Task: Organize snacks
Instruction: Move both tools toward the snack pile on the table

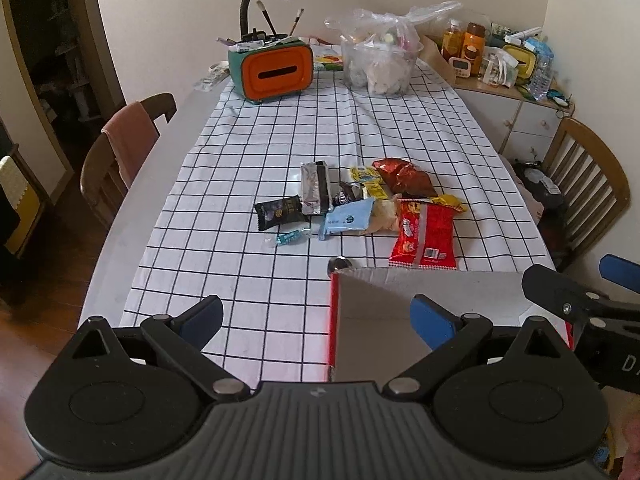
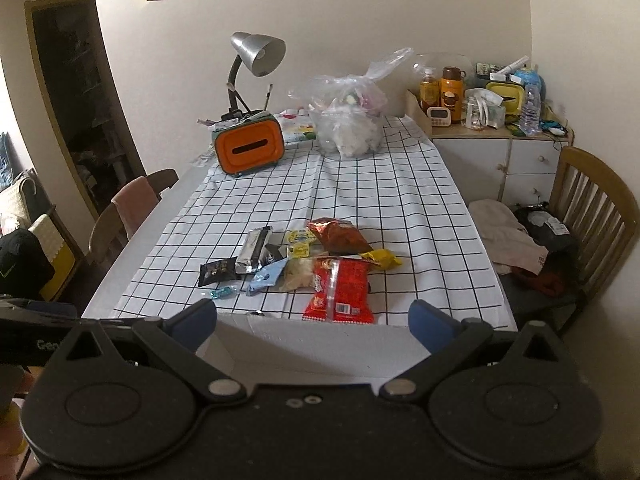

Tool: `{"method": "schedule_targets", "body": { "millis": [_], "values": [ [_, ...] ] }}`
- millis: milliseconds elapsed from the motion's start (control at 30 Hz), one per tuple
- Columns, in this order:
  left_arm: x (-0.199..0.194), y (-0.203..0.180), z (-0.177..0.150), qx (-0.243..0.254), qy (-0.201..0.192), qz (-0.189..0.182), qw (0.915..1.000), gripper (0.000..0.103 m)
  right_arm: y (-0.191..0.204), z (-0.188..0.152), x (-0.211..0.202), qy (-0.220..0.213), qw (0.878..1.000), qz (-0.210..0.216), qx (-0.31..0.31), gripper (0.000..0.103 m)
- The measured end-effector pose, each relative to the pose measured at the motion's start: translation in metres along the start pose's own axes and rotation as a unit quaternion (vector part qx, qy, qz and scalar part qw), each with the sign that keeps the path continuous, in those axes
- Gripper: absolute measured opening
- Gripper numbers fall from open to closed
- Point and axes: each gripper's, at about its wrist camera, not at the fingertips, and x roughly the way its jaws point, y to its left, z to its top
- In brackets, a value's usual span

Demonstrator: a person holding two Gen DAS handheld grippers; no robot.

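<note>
Left gripper (image 1: 316,320) jaws spread, right gripper (image 2: 314,322) likewise; snacks (image 1: 360,204) well beyond, box (image 1: 400,320) between

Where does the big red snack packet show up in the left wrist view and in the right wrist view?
Left wrist: red snack packet, right of centre, just beyond the box.
Right wrist: red snack packet, centre, just beyond the box.
Shared landmark: orange tissue box.

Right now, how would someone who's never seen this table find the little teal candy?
Start at the checked tablecloth and find the snack pile near its middle. At the pile's near-left edge, just in front of the black packet, lies the teal candy: the smallest piece, twist-wrapped with clear ends, lying apart.
</note>
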Motion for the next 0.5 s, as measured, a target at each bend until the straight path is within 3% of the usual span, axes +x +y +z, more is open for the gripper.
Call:
{"method": "schedule_targets", "body": {
  "millis": [500],
  "values": [
    [0.002, 0.012, 0.01, -0.007, 0.007, -0.001, 0.9999, 0.1, 0.006, 0.015, 0.007, 0.019, 1.0, 0.011, 0.011, 0.102]
  ]
}}
